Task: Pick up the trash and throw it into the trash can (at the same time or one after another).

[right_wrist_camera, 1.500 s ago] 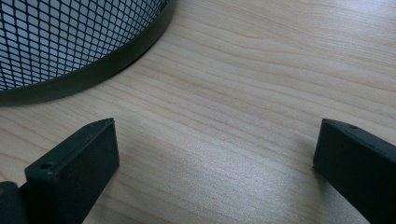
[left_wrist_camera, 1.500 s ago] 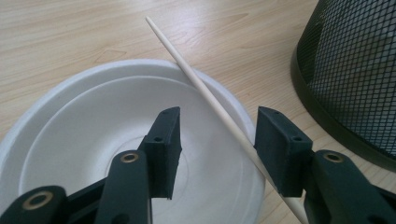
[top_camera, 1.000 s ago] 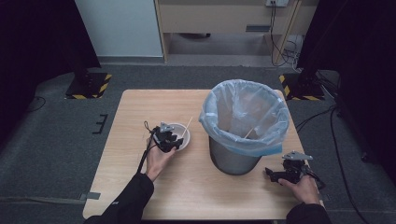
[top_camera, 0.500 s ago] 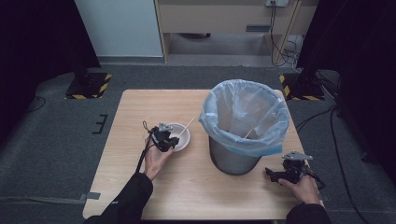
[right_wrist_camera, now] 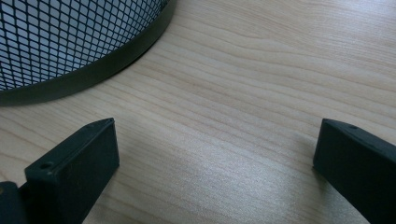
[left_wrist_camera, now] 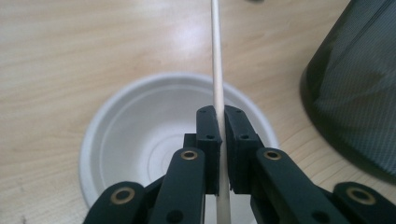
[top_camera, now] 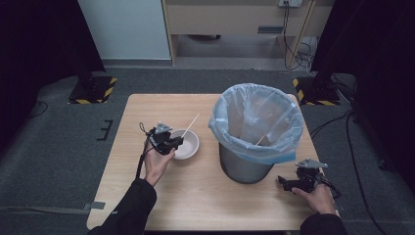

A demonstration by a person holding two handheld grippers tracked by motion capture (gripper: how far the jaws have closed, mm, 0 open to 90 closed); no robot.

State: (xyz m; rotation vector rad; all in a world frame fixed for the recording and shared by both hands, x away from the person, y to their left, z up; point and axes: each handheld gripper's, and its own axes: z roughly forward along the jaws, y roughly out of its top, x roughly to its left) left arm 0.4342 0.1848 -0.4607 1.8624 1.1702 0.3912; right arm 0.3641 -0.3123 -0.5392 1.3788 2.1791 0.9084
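Clearly, stick: thin pale wooden skewer point(left_wrist_camera: 216, 70), light, stiff, snappable, probably slippery.
Place: above the white paper bowl point(left_wrist_camera: 140, 140).
Left gripper point(left_wrist_camera: 218, 116): clamped low on skewer.
Right gripper point(right_wrist_camera: 215, 154): jaws spread, holding nothing.

Wooden stick point(left_wrist_camera: 215, 56) cut off top and bottom, bin point(left_wrist_camera: 355, 88) perhaps half cropped

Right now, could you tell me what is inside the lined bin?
One thin wooden stick leans against the blue liner of the bin. The liner's folds hide the bottom.
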